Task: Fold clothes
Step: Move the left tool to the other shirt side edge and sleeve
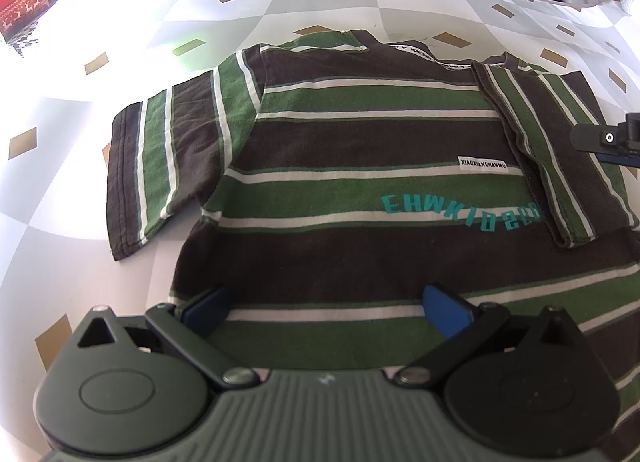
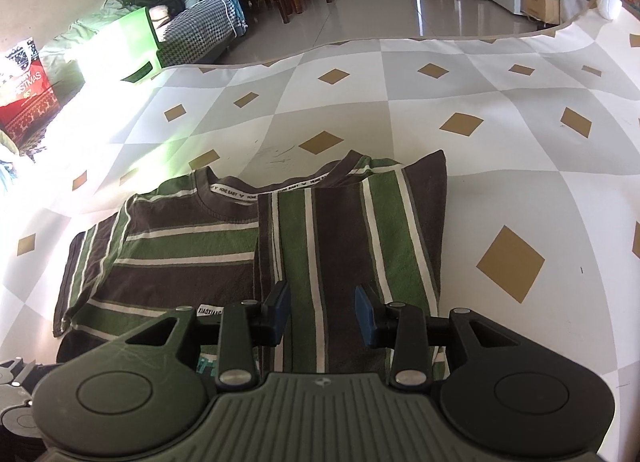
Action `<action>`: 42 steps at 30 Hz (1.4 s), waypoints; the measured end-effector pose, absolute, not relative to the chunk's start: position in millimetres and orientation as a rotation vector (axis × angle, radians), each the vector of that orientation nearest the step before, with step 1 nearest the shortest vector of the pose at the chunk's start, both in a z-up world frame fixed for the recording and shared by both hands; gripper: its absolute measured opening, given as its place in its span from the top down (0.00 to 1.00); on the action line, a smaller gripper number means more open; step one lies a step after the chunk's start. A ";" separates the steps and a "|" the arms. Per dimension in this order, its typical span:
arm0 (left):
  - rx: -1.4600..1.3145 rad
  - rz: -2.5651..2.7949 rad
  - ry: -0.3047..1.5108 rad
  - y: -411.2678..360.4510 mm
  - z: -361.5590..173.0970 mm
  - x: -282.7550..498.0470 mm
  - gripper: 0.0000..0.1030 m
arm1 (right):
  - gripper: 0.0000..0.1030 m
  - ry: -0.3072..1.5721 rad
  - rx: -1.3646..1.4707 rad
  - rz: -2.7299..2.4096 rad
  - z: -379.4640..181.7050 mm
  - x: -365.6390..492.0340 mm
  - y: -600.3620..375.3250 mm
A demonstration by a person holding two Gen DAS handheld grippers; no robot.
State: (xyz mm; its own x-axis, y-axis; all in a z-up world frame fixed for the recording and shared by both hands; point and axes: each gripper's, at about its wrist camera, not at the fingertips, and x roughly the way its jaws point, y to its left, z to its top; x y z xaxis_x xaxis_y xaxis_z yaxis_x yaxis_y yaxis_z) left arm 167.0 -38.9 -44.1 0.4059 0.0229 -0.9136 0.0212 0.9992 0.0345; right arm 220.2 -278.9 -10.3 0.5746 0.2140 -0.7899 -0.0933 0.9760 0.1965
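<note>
Striped T-shirt (image 1: 360, 149) lying flat on the checked tablecloth (image 2: 500, 141), collar away from the viewer; one sleeve panel (image 2: 352, 238) already folded over the shirt's body; right gripper (image 2: 322, 312) above that panel, jaws parted, nothing held; left gripper (image 1: 324, 304) wide open over the shirt's hem. Risk: an unpressed panel may spring back; the opposite sleeve (image 1: 160, 165) remains spread.

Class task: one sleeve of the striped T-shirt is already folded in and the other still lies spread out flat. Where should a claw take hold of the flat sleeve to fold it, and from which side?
Grip the flat sleeve at its hemmed cuff, coming from the outer side over the bare tablecloth. That loose edge lies clear of the shirt's body, so fingers could probably slip under it and carry it inward to match the folded sleeve.
</note>
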 end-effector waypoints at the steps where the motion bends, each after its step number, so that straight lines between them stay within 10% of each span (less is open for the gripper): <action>1: 0.043 0.000 1.153 -38.8 -44.1 166.9 0.00 | 0.67 0.957 0.125 0.189 -12.3 220.5 -276.5; 42: -0.158 0.156 1.215 40.0 -34.4 188.4 0.00 | 0.49 1.203 0.229 0.067 0.6 145.5 -233.6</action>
